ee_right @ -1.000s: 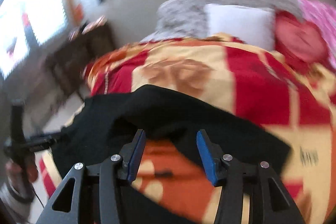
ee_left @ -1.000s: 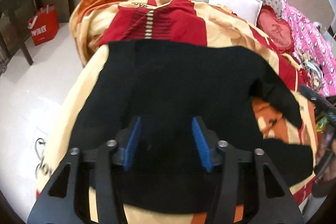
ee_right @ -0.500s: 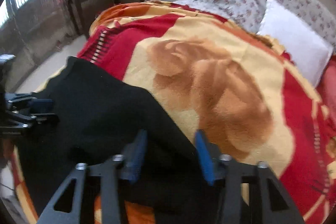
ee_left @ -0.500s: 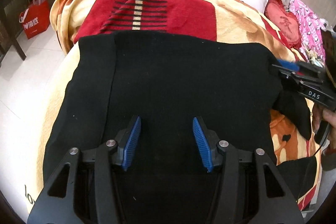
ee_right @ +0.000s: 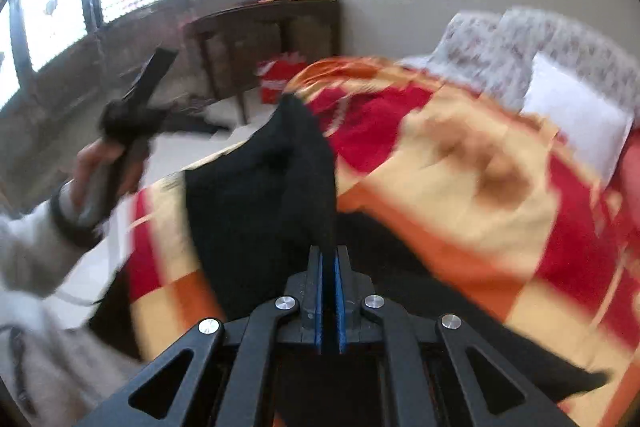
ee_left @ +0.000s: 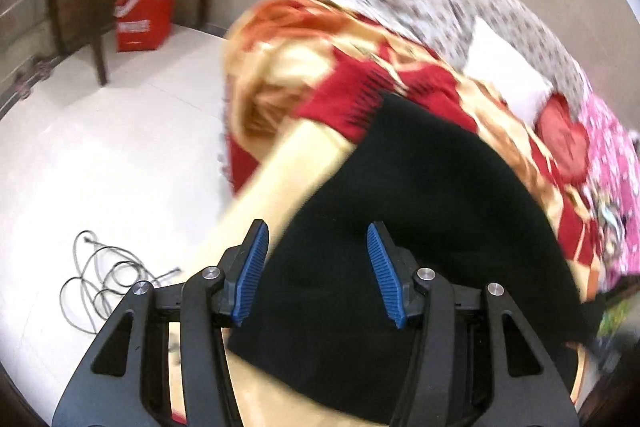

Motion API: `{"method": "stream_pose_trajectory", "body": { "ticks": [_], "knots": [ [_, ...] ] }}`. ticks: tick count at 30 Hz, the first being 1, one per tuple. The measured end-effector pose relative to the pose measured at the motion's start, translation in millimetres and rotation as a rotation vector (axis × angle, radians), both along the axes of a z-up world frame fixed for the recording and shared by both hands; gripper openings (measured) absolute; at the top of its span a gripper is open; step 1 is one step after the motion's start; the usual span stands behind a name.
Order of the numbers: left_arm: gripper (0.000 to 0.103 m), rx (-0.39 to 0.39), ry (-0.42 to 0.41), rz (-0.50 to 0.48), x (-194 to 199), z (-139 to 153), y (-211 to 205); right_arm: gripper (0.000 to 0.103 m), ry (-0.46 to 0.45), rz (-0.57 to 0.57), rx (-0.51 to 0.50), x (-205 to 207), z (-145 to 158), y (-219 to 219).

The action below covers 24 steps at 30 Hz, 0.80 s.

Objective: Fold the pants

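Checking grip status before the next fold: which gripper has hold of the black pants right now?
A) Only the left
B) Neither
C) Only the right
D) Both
C: the right gripper has its blue fingers pressed together on a raised fold of the black pants, while the left gripper has its fingers spread wide apart above the cloth with nothing between them.

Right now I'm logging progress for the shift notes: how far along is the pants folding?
Early. Done: the black pants are laid on the patterned blanket. In hand: the right claw is shut on a pants edge, lifting it in a peak; the left claw is open and holds nothing. Left: laying that edge over and finishing the fold; no neat stack shows yet.
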<state>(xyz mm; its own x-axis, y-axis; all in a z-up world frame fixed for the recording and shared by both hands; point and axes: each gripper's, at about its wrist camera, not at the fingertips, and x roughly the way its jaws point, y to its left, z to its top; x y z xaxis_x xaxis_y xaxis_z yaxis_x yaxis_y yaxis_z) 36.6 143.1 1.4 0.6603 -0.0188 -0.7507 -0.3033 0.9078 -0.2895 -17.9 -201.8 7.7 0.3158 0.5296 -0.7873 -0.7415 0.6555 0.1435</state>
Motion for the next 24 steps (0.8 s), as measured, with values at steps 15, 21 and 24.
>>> {"method": "stream_pose_trajectory", "body": {
  "ticks": [15, 21, 24],
  "knots": [
    [0.054, 0.042, -0.043, -0.069, -37.5, 13.2, -19.4, 0.048, 0.02, -0.206, 0.108, 1.8, -6.0, 40.7],
    [0.054, 0.098, 0.046, -0.154, -23.8, -19.7, -52.2, 0.048, 0.162, -0.442, 0.054, 73.4, -57.7, 31.2],
    [0.054, 0.06, 0.061, -0.157, -22.8, -26.4, -50.8, 0.014, 0.224, -0.424, 0.096, 81.6, -68.3, 27.8]
  ]
}}
